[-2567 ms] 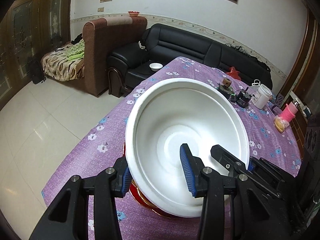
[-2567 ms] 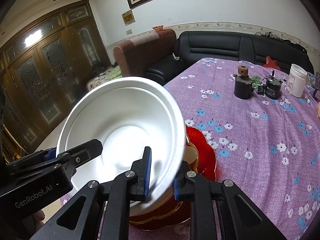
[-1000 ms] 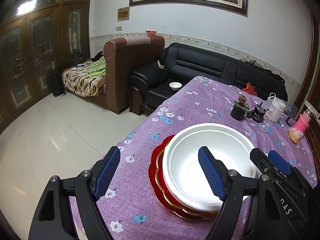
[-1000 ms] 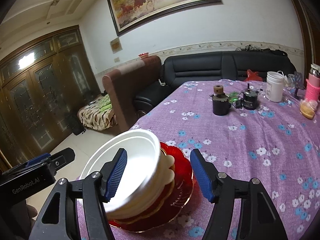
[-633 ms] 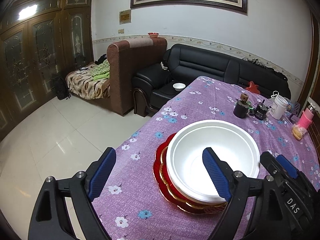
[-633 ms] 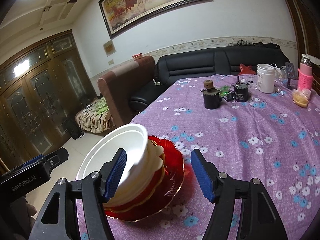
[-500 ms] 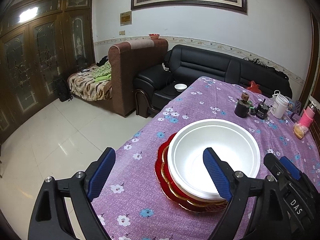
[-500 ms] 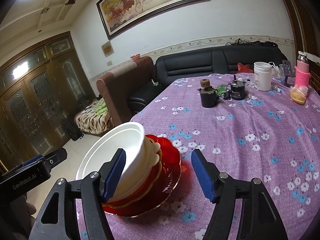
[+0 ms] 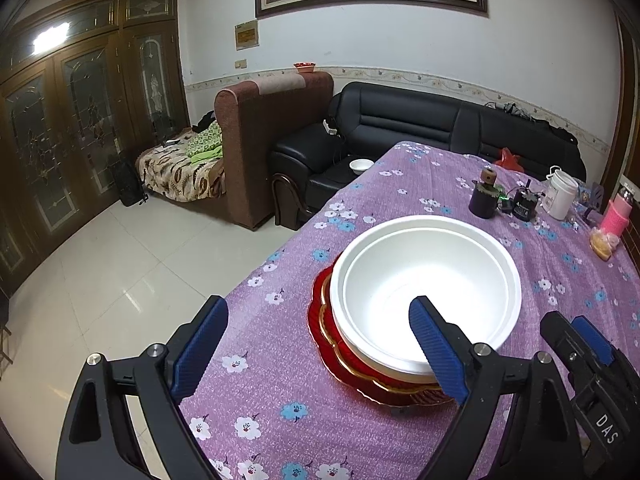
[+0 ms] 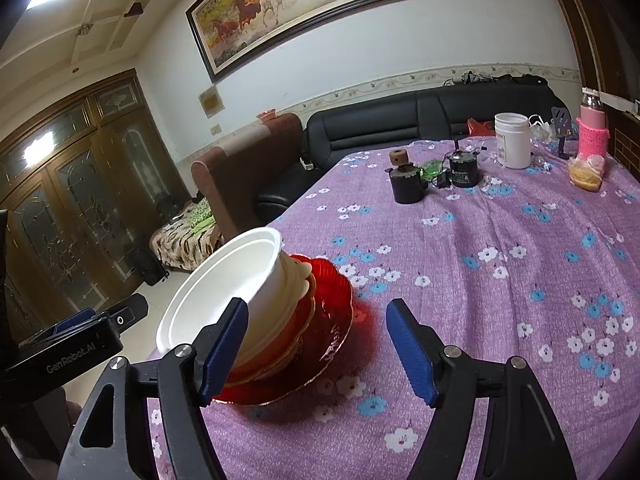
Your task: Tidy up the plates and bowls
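Observation:
A large white bowl [image 9: 424, 280] sits nested on top of a stack of smaller dishes, with a red scalloped plate [image 9: 320, 320] at the bottom, near the table's left edge. My left gripper [image 9: 318, 306] hovers just short of the stack with its jaws opening; its right finger overlaps the bowl's near rim in the picture, and nothing is gripped. In the right wrist view the same bowl [image 10: 228, 284] and red plate [image 10: 332, 300] lie ahead to the left. My right gripper [image 10: 316, 306] has its jaws opening and holds nothing; its left finger is close to the bowl's side.
A purple flowered cloth [image 10: 500, 280] covers the table. At its far end stand a dark jar [image 10: 406, 184], a black device [image 10: 464, 168], a white tub [image 10: 512, 140] and a pink bottle [image 10: 594, 132]. Sofas and tiled floor lie beyond the left edge.
The white bowl, first held up by both grippers, now rests on the stack. Both grippers have let go, spread their jaws and drawn back from it.

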Demonstrator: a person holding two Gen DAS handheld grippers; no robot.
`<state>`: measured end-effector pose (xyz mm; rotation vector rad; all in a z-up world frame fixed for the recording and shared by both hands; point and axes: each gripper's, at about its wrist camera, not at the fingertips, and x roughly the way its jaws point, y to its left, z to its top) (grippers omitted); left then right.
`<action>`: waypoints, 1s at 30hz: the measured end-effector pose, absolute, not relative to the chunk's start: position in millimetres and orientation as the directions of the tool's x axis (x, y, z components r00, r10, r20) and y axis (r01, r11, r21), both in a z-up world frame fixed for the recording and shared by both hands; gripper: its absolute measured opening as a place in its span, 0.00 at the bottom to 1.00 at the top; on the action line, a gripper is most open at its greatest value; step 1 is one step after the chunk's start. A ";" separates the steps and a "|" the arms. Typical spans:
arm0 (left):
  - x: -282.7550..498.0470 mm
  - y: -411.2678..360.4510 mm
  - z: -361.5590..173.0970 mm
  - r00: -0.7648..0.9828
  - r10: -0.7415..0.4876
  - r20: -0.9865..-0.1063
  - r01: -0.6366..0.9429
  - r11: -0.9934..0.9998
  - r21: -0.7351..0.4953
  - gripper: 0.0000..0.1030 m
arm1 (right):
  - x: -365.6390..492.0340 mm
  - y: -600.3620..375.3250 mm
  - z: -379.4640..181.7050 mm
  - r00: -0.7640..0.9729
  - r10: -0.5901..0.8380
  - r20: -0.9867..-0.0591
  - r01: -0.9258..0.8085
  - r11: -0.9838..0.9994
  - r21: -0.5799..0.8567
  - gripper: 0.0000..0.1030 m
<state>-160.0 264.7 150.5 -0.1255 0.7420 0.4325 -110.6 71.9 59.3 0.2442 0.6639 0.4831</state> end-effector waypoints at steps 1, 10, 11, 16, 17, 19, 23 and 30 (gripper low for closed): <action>-160.1 264.3 150.3 0.653 0.336 -0.678 -0.423 0.905 0.042 0.89 | -111.2 71.9 58.0 0.680 0.503 -0.534 -0.348 0.862 0.368 0.74; -159.7 260.6 143.2 0.641 0.333 -0.692 -0.413 0.909 0.054 0.89 | -114.2 73.6 46.4 0.658 0.500 -0.563 -0.335 0.864 0.376 0.75; -159.7 260.0 141.5 0.638 0.333 -0.695 -0.412 0.909 0.057 0.89 | -114.3 73.7 45.7 0.657 0.499 -0.565 -0.334 0.864 0.376 0.75; -156.1 258.9 134.0 0.623 0.329 -0.710 -0.405 0.912 0.068 0.89 | -117.9 68.2 63.0 0.719 0.489 -0.495 -0.331 0.866 0.375 0.75; -155.7 259.4 133.1 0.621 0.328 -0.711 -0.406 0.912 0.066 0.89 | -117.0 69.0 68.8 0.724 0.497 -0.479 -0.343 0.861 0.375 0.77; -155.6 260.2 132.8 0.622 0.323 -0.713 -0.407 0.912 0.058 0.89 | -110.2 73.5 76.9 0.718 0.517 -0.466 -0.369 0.851 0.374 0.78; -155.8 261.7 133.8 0.627 0.320 -0.710 -0.405 0.913 0.053 0.89 | -87.8 86.1 76.1 0.664 0.565 -0.490 -0.397 0.821 0.409 0.78; -158.1 270.8 132.1 0.621 0.321 -0.715 -0.421 0.906 0.041 0.89 | -59.4 89.3 42.5 0.618 0.537 -0.574 -0.319 0.839 0.441 0.78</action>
